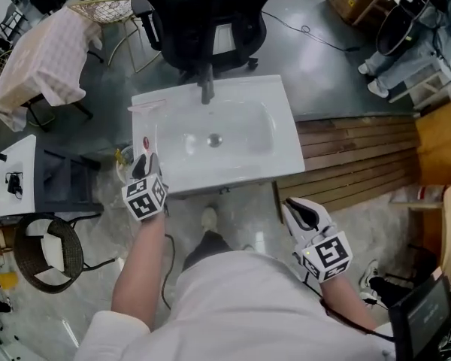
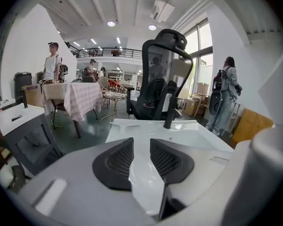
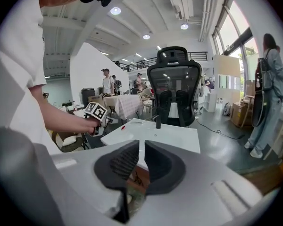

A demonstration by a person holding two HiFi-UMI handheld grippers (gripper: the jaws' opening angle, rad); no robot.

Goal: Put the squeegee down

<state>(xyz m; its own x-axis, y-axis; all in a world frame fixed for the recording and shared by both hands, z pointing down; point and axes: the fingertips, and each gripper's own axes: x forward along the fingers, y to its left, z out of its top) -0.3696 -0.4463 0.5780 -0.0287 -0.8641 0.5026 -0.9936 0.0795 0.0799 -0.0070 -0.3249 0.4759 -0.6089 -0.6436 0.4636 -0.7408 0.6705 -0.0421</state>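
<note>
A white sink basin (image 1: 286,138) with a black faucet (image 1: 207,89) stands in front of me. Along its left rim lies a slim pale thing with a red spot (image 1: 145,143), which I take for the squeegee; the same red spot (image 3: 124,127) shows in the right gripper view. My left gripper (image 1: 145,161) hovers just short of it at the sink's front-left corner. Its jaws (image 2: 141,142) stand apart with only the sink showing between them. My right gripper (image 1: 292,206) hangs low at the right, off the sink, and its pads (image 3: 142,145) keep a narrow slit and hold nothing.
A black office chair (image 1: 203,21) stands right behind the sink. Wooden planks (image 1: 353,156) lie to the right. At the left are a cloth-covered table (image 1: 41,59), a grey cabinet (image 1: 60,183) and a wicker stool (image 1: 49,254). People stand in the background (image 2: 52,62).
</note>
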